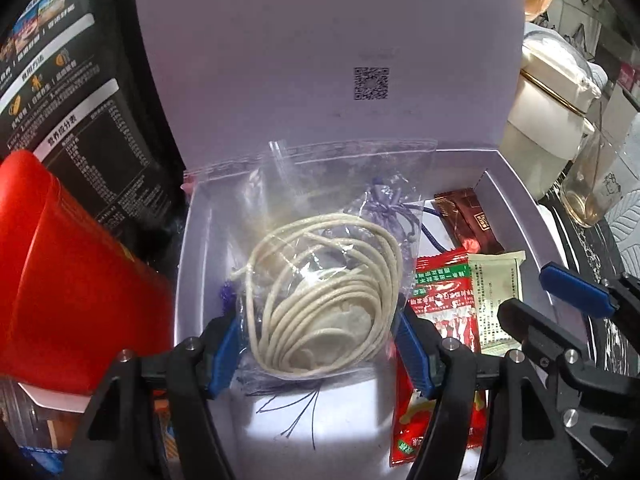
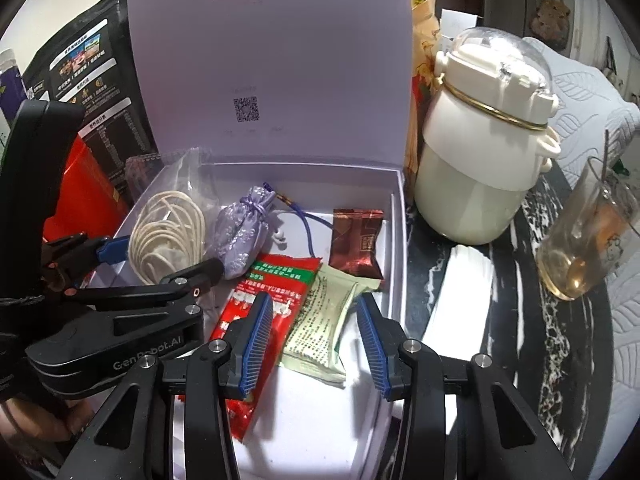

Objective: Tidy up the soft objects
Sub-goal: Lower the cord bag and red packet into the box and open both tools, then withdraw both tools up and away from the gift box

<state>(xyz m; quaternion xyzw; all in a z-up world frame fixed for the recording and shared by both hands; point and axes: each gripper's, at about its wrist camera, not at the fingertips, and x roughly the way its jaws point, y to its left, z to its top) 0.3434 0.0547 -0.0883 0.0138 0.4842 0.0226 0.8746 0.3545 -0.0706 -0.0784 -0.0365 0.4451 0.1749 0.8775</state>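
Cluttered black-and-white marbled bench (image 2: pixel 540 240) here, with a cream lidded jug (image 2: pixel 480 168) and a glass of amber drink (image 2: pixel 580 248) off to the right of the frame, and a white open-lid cardboard box (image 2: pixel 396 208) taking up the middle. Most of the soft stuff looks already packed: a lilac drawstring fabric pouch (image 2: pixel 240 236), a brown foil snack packet (image 2: pixel 356 244), a red sauce sachet (image 2: pixel 276 280) and a pale green paper-look sachet (image 2: pixel 320 320) all lie on the box floor. In the left wrist view the left tongs (image 1: pixel 320 344) sit partly open around a clear zip bag holding a coil of cream cord (image 1: pixel 328 280), pads against its sides, bag low in the left half of the box, so I'd say it's being set down. The right tongs (image 2: pixel 316 340) are narrower, straddling the green sachet and the edge of the red one; can't tell if they're actually pinching. My guess is it's nearly done, just letting go and maybe tidying the sachets.
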